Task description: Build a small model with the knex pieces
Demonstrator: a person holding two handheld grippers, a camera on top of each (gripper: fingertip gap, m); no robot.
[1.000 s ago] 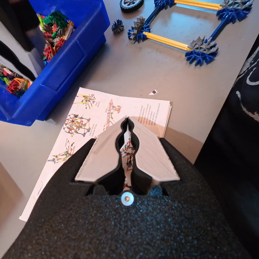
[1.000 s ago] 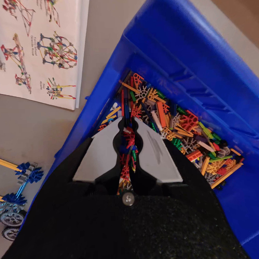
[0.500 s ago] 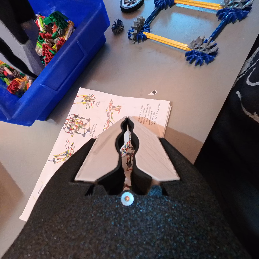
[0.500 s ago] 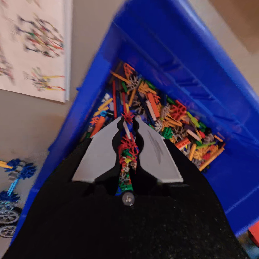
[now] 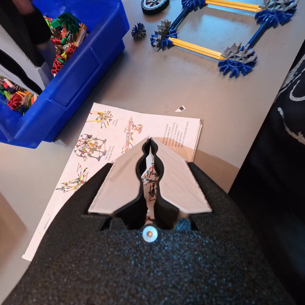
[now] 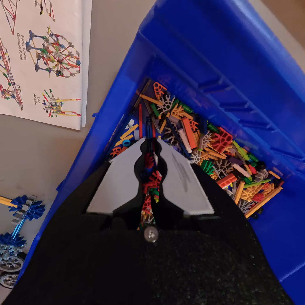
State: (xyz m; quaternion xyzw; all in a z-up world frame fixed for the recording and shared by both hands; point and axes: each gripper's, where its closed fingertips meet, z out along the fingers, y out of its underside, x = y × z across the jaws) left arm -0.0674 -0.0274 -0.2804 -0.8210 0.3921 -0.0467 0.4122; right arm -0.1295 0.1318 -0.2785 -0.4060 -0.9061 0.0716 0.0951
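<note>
Meanwhile right hand-held gripper [image 6: 151, 140] pinches blue rod [image 6: 149, 130]

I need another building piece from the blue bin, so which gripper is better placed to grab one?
Right. The right gripper hangs inside the bin, its tips right over the loose pieces. The left gripper is shut over the booklet, outside the bin.

One blue bin [image 5: 79, 71] of loose pieces, too many to count. One instruction booklet [image 5: 115, 132]. One rod frame [image 5: 214, 31]: two yellow rods visible. One loose wheel [image 5: 154, 5]. One loose dark connector [image 5: 138, 31].
</note>
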